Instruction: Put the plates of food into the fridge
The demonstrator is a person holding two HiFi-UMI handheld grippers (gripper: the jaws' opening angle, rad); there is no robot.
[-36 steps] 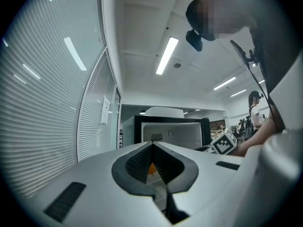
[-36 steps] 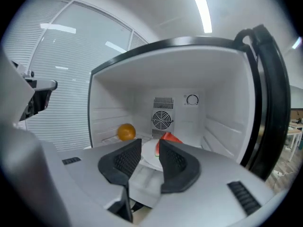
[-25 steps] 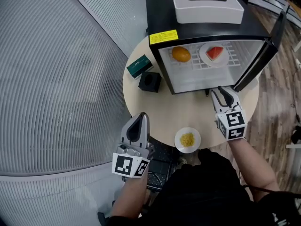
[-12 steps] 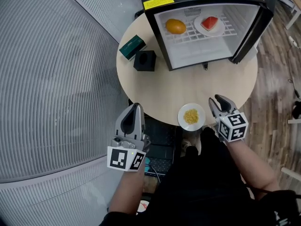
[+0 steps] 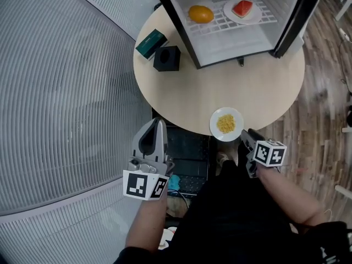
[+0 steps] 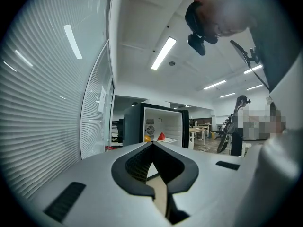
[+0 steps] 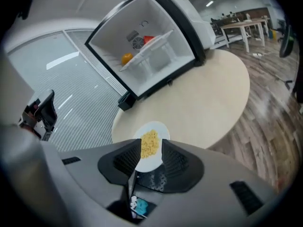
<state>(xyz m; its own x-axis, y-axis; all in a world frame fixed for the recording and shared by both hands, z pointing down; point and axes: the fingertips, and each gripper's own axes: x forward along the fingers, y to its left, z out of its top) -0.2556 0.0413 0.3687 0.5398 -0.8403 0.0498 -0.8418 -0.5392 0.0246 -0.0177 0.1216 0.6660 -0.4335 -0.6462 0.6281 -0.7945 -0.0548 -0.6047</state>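
A white plate of yellow food (image 5: pixel 226 124) sits at the near edge of the round table (image 5: pixel 220 87). My right gripper (image 5: pixel 246 136) hovers just off that edge, to the plate's right, open, with nothing gripped. In the right gripper view the plate (image 7: pixel 156 127) shows through the gap of the right gripper (image 7: pixel 151 148). The open fridge (image 5: pixel 220 26) holds an orange (image 5: pixel 201 14) and a plate with watermelon (image 5: pixel 242 10) on its shelf. My left gripper (image 5: pixel 158 124) is shut and empty, off the table's left side, and that gripper (image 6: pixel 152 144) points level at the fridge (image 6: pixel 161 126).
A black box (image 5: pixel 167 59) and a green box (image 5: pixel 151 43) lie on the table left of the fridge. The fridge door (image 5: pixel 297 15) stands open at the right. Wood floor lies to the right, ribbed grey flooring to the left.
My right gripper has drawn back from the fridge front to the table's near edge beside the yellow-food plate, dropping and rolling. The left gripper has shifted slightly.
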